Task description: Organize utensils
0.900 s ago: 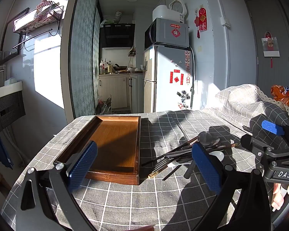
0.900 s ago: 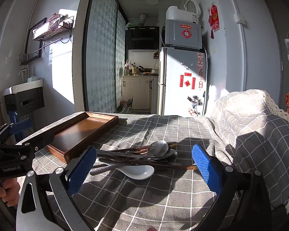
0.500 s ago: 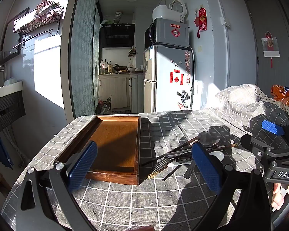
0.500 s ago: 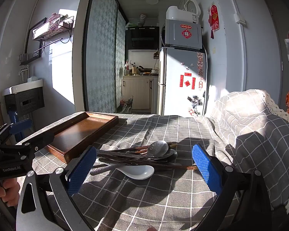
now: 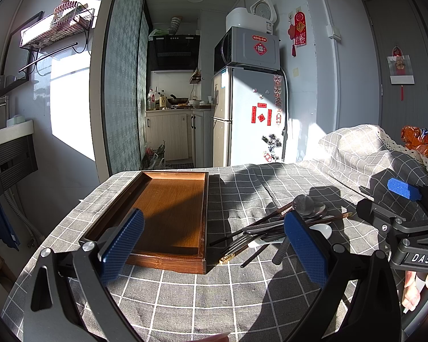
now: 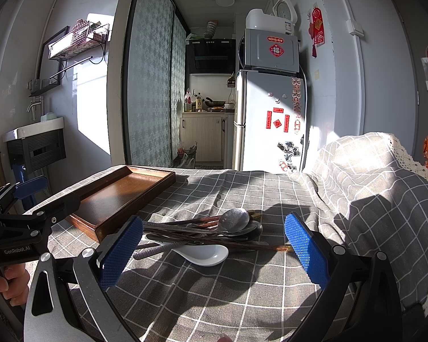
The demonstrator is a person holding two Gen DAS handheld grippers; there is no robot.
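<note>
A pile of utensils (image 6: 211,232) lies on the grey checked tablecloth: metal spoons (image 6: 234,219), dark wooden chopsticks (image 6: 251,244), a fork (image 5: 239,243) and a white ceramic spoon (image 6: 205,253). An empty wooden tray (image 5: 168,213) sits to the left of the pile; it also shows in the right wrist view (image 6: 119,191). My left gripper (image 5: 211,252) is open and empty, in front of the tray's near edge. My right gripper (image 6: 211,252) is open and empty, just in front of the pile.
The tablecloth (image 6: 242,293) covers the table and rises over a hump at the right (image 6: 371,171). Each gripper shows in the other's view, the right one (image 5: 402,222) and the left one (image 6: 20,222). A fridge (image 5: 251,114) and kitchen stand beyond the far edge.
</note>
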